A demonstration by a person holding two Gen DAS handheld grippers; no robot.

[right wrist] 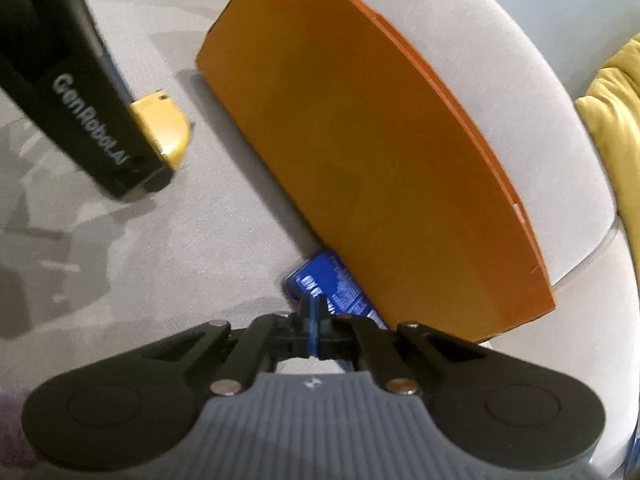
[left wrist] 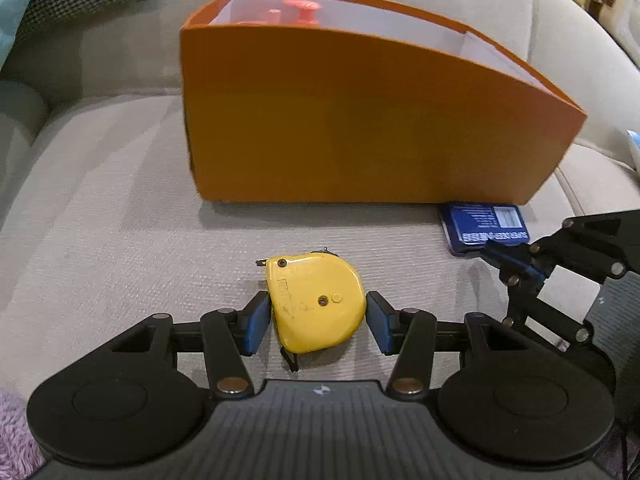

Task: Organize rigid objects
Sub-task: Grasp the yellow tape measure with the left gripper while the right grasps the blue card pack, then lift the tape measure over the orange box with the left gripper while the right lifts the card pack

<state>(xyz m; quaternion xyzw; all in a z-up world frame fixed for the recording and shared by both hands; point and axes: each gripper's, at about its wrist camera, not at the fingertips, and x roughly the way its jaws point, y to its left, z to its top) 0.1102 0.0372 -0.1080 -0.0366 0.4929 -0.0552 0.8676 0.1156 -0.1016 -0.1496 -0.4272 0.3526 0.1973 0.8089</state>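
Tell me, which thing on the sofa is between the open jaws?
The yellow tape measure, between the left gripper's open jaws. The blue box lies against the orange box.

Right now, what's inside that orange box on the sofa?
Over the rim of the orange box, the left wrist view shows a red plastic object standing inside against the pale lining. The box's front wall hides the floor and anything lying lower down.

The box (left wrist: pixel 360 120) wall hides most of the red thing (left wrist: pixel 298 14) inside. The blue pack (right wrist: pixel 332 292) lies half under the box, its print unreadable.
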